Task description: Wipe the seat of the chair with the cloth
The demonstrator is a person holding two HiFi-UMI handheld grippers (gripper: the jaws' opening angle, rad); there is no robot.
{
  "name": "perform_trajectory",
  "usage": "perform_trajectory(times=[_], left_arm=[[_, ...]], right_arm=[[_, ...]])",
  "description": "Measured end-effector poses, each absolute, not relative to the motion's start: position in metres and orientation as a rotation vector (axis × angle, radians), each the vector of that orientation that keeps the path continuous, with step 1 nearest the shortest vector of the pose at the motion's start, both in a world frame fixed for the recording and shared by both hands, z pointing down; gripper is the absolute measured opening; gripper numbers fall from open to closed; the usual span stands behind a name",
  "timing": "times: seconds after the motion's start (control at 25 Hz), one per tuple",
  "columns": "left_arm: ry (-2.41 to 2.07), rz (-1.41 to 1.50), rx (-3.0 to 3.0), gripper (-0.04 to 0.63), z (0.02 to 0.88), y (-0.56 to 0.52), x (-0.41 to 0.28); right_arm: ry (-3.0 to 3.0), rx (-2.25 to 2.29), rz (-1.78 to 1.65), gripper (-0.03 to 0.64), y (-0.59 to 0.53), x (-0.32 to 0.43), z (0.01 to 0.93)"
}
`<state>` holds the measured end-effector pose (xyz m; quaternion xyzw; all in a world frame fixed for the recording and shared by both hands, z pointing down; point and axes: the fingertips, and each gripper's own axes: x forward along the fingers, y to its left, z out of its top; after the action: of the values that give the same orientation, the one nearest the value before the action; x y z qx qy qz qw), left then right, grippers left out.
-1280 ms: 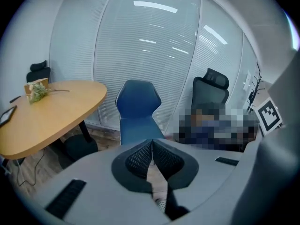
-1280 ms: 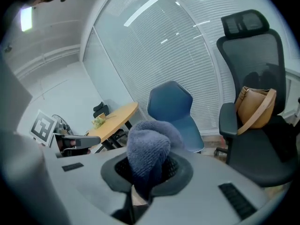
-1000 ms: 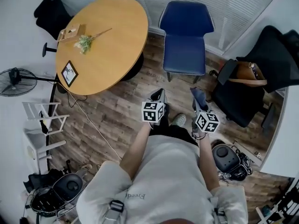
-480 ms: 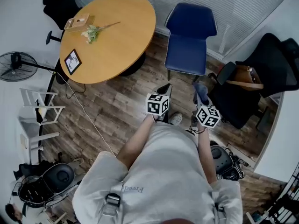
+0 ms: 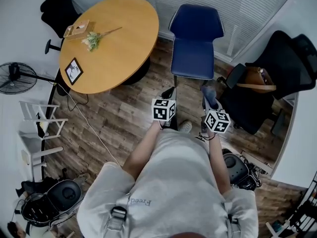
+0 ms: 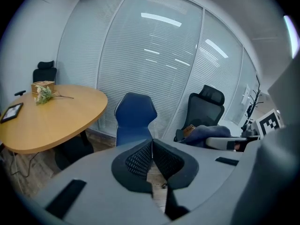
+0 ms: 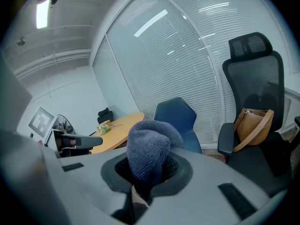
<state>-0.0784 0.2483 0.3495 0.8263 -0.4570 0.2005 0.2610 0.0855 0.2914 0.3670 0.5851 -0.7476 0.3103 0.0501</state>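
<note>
**Cloth carried toward the chair seat, wiping not yet begun**

The right gripper (image 7: 150, 172) is clenched on a grey-blue knitted cloth (image 7: 151, 142), which bulges up and forward out of its jaws. The left gripper (image 6: 152, 156) is closed pad against pad, with nothing between the jaws.

In the head view both grippers lie at the centre of the frame. The blue chair (image 5: 192, 58) stands directly above them at upper centre, apart from both, with bare plank floor between. The seat is unoccupied and the cloth does not touch it. Its long axis runs up the frame, from the near front edge to the backrest by the blinds.

The left gripper lies below the seat's left front corner and the right gripper below its right front corner, so neither is clearly the nearer. Since the right one bears the cloth, the coming move is probably a forward and downward reach up the frame onto the front edge.

Two containers are visible:
- A tan handbag (image 5: 255, 78) rests on the black office chair (image 5: 277, 68) at the right of the frame. Its contents cannot be seen.
- A small wooden box (image 5: 76, 29) sits on the round table (image 5: 114, 48) at upper left, with a flower sprig (image 5: 91, 38) just beside it. Its contents cannot be made out.
</note>
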Motion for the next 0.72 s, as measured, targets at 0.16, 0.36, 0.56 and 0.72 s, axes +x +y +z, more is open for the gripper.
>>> perform_trajectory(times=[0.16, 0.36, 0.56, 0.72], left_arm=[[-1.227, 0.557, 2.253, 0.028, 0.3494, 0.2506, -0.0757], [-1.232, 0.551, 2.252, 0.028, 0.3482, 0.2488, -0.0773], [-1.224, 0.547, 2.258, 0.028, 0.3462, 0.2477, -0.0743], [-1.215, 0.545, 2.261, 0.028, 0.3464, 0.2474, -0.0722]], right_arm=[[-2.266, 1.788, 0.947, 0.048, 0.2915, 0.0876, 0.3693], [-2.259, 1.783, 0.953, 0.049, 0.2927, 0.0865, 0.3709], [-2.255, 1.784, 0.951, 0.048, 0.2936, 0.0874, 0.3703], [-2.248, 1.792, 0.954, 0.048, 0.2941, 0.0898, 0.3714]])
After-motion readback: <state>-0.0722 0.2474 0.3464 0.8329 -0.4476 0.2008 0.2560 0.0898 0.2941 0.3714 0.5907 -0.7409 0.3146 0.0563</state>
